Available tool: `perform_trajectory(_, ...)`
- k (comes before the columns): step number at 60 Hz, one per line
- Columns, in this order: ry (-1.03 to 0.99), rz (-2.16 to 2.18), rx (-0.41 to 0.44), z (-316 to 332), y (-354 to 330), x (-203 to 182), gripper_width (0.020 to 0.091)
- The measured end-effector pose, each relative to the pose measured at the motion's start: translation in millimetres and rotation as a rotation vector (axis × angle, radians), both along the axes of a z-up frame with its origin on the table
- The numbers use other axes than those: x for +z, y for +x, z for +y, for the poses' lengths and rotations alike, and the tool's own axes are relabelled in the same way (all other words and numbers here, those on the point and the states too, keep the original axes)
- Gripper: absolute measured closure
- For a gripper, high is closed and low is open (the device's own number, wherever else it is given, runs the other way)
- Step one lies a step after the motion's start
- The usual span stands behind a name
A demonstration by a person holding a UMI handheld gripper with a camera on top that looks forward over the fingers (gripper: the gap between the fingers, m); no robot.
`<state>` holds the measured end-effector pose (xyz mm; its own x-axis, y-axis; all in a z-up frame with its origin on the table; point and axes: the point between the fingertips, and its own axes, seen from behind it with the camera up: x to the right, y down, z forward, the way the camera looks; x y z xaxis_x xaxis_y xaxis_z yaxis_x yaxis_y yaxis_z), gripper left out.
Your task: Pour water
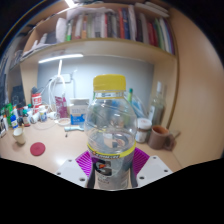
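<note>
The clear bottle [111,130] stands so close that it hides the middle of the desk [55,158] behind it, and its base is cut off below, along with the fingertips of the gripper [112,166]. Only slivers of the purple pads [88,160] show at either side, so whether they press the bottle cannot be told. Book spines on the shelf [110,22] are too small to read, and the small items [20,118] crowded beyond the fingers blur together

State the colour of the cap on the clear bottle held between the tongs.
Yellow: the cap tops the bottle, seen in the gripper view.
</note>
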<state>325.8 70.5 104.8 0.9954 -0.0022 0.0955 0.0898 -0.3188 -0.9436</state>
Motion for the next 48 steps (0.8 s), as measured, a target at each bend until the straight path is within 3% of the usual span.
perform_trajectory(10, 0.068, -0.297, 0.125, 35, -95, 102, 0.0610)
perform_trajectory(17, 0.108, -0.738, 0.235, 69, -182, 136, 0.0611)
perform_trajectory(34, 0.206, -1.884, 0.552, 120, -338, 134, 0.0610)
perform_trajectory(48, 0.334, -2.445, 0.598, 124, -406, 130, 0.0611)
